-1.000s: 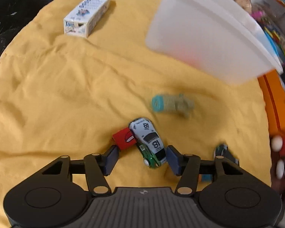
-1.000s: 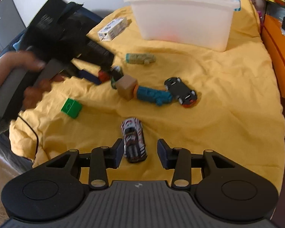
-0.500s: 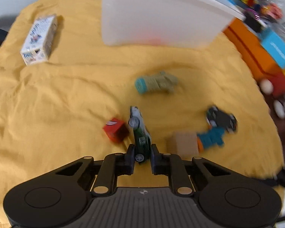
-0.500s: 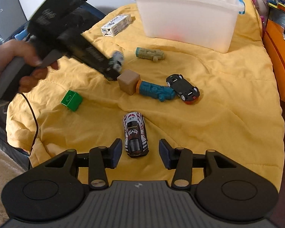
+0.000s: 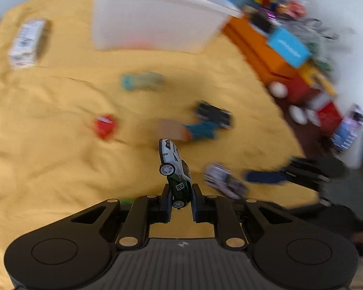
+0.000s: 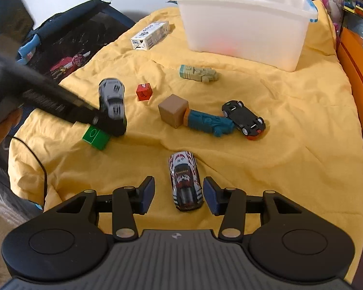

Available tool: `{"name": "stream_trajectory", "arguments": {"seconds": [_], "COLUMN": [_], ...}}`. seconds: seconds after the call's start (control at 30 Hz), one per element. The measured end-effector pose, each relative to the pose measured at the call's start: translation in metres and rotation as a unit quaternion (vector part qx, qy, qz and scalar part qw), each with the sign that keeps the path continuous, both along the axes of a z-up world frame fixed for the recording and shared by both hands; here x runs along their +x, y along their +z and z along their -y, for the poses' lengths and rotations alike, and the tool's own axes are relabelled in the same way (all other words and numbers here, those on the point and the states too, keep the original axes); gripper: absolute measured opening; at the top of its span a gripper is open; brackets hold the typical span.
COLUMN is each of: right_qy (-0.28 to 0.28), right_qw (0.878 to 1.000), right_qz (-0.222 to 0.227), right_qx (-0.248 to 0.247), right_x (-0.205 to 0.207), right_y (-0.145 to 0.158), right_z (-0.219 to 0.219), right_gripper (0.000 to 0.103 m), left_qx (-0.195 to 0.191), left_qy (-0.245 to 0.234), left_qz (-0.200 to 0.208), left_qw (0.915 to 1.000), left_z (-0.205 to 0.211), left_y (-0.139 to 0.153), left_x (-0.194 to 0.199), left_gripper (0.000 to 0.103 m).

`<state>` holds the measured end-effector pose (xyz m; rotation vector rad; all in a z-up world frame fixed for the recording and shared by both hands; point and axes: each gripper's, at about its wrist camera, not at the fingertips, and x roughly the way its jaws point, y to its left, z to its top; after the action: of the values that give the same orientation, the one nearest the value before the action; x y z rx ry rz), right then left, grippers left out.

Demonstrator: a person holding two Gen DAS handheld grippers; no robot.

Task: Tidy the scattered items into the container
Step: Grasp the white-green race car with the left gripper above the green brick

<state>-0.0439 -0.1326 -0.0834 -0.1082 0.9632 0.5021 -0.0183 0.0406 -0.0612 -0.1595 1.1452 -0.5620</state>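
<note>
Because the toys go into the translucent white plastic container (image 6: 242,21) at the yellow cloth's (image 6: 290,120) far edge, the left gripper (image 5: 180,199) is clenched on the rear of 1 white-and-green toy car (image 5: 174,166), lifted nose-out. The right gripper's (image 6: 179,194) jaws, having just widened, straddle 1 red-and-white toy car (image 6: 185,181) near the front edge, untouched.

The left gripper (image 5: 180,198) is clamped on a toy car (image 5: 175,169) — tail between the pads, nose jutting ahead. The right gripper (image 6: 179,193) is held parted — its pads touch nothing.
</note>
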Motion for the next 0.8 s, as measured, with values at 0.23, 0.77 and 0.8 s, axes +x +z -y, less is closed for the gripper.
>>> {"name": "stream_trajectory", "arguments": {"seconds": [0.23,0.77,0.8], "right_qy": [0.004,0.027,0.028], "right_qw": [0.999,0.997,0.997], "right_qz": [0.006,0.024,0.023], "right_qx": [-0.047,-0.067,-0.065], "right_x": [0.002,0.0,0.001], "right_y": [-0.013,-0.021,-0.021], "right_z": [-0.01,-0.014,-0.013], "right_gripper": [0.048,0.047,0.047], "left_qx": [0.043,0.165,0.156], "left_qy": [-0.068,-0.017,-0.009], "left_qz": [-0.046,0.017,0.012], "left_qw": [0.9957,0.986,0.9876], "left_z": [0.025,0.06,0.056], "left_y": [-0.029,-0.022,-0.025], "left_x": [-0.002,-0.018,-0.017], "left_gripper": [0.027,0.051,0.05]}}
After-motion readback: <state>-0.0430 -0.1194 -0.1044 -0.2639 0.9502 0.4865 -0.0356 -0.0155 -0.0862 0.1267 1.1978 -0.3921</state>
